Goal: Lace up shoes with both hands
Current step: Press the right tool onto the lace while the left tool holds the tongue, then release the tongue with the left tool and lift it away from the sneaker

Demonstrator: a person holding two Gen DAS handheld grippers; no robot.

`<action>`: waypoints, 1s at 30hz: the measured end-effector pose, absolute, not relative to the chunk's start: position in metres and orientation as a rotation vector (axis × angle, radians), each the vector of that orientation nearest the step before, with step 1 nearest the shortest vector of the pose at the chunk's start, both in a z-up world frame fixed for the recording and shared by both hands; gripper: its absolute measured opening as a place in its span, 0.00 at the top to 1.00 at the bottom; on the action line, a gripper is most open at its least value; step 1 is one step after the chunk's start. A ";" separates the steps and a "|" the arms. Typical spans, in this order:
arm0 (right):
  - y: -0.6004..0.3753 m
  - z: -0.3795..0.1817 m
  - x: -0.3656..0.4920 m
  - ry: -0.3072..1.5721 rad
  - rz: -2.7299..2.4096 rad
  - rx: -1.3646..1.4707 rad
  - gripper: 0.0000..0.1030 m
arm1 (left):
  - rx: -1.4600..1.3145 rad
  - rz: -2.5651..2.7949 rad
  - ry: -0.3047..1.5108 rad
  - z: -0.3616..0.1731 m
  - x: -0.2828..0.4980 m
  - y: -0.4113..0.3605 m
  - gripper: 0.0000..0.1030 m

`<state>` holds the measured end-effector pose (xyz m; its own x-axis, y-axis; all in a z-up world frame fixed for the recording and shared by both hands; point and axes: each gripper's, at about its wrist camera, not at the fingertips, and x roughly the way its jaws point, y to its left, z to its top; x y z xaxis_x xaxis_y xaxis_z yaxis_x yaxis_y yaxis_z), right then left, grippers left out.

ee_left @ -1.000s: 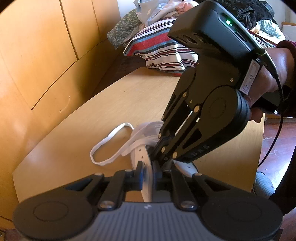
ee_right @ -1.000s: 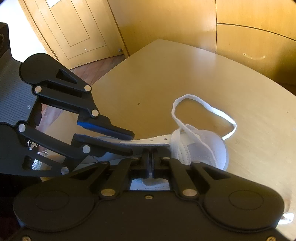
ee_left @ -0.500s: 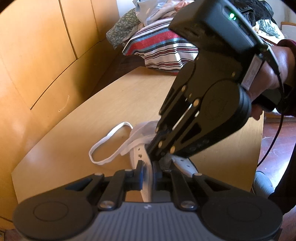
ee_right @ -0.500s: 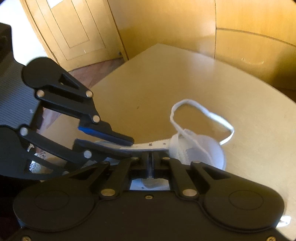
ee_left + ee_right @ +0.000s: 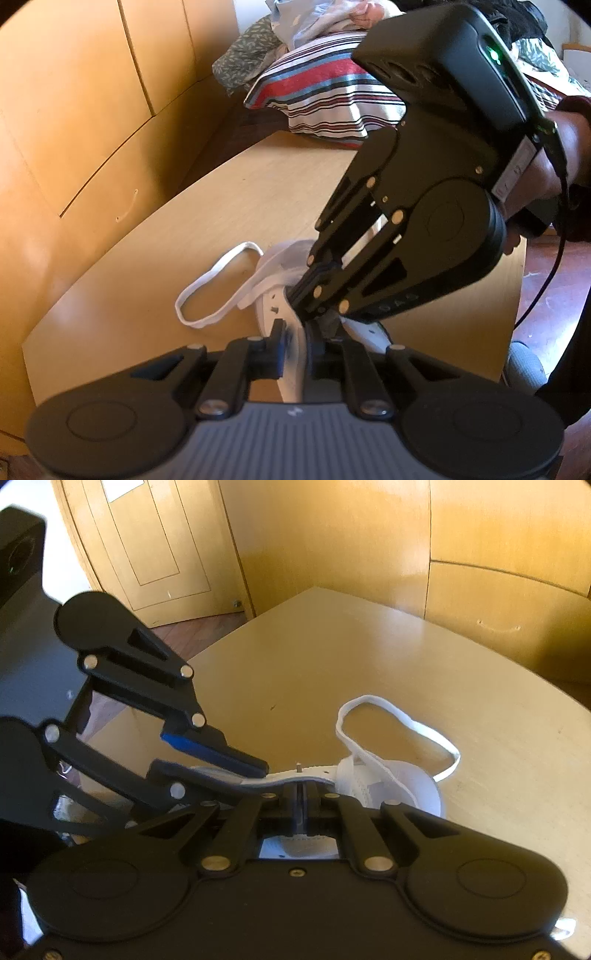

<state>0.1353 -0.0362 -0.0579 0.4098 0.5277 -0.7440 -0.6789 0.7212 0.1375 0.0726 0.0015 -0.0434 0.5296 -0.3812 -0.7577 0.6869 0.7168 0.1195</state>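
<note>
A white shoe (image 5: 275, 306) lies on the wooden table (image 5: 258, 192), toe (image 5: 417, 794) pointing away. Its white lace (image 5: 207, 280) forms a loose loop (image 5: 406, 720) beside the toe. My left gripper (image 5: 297, 343) has the shoe's eyelet flap (image 5: 317, 771) between its pads. Its jaws are opening, though the tips (image 5: 258, 771) still touch the flap. My right gripper (image 5: 299, 797) is shut under the flap, on the lace end. A short white lace tip (image 5: 297, 765) pokes up through an eyelet just beyond it. From the left wrist, the right gripper (image 5: 317, 319) reaches down into the shoe's opening.
A person's hand (image 5: 554, 166) holds the right gripper, with a black cable (image 5: 546, 277) hanging from it. A striped pillow (image 5: 332, 96) and clothes lie beyond the table's far edge. Wooden wall panels (image 5: 74, 110) run along the left. A door (image 5: 147, 546) stands past the table corner.
My right gripper has tilted and slid a little toward the flap. My left jaws stand slightly wider. The shoe and the lace loop lie about where they were.
</note>
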 end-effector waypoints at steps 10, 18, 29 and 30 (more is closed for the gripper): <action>-0.037 -0.059 0.134 0.855 0.763 -0.192 0.98 | 0.183 -0.616 0.759 -0.014 0.083 0.044 0.75; -0.036 -0.059 0.134 0.853 0.758 -0.190 0.98 | -0.136 -0.543 0.865 -0.054 0.117 0.055 0.79; -0.036 -0.061 0.131 0.844 0.752 -0.191 0.98 | -0.376 -0.559 0.935 -0.077 0.129 0.059 0.87; -0.036 -0.061 0.131 0.844 0.751 -0.193 0.98 | -0.421 -0.560 0.946 -0.081 0.130 0.062 0.87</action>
<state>0.1308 -0.0356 -0.0614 0.4281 0.5242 -0.7362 -0.6704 0.7305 0.1303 0.1304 0.0619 -0.0808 0.4628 -0.6162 -0.6373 0.2623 0.7819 -0.5655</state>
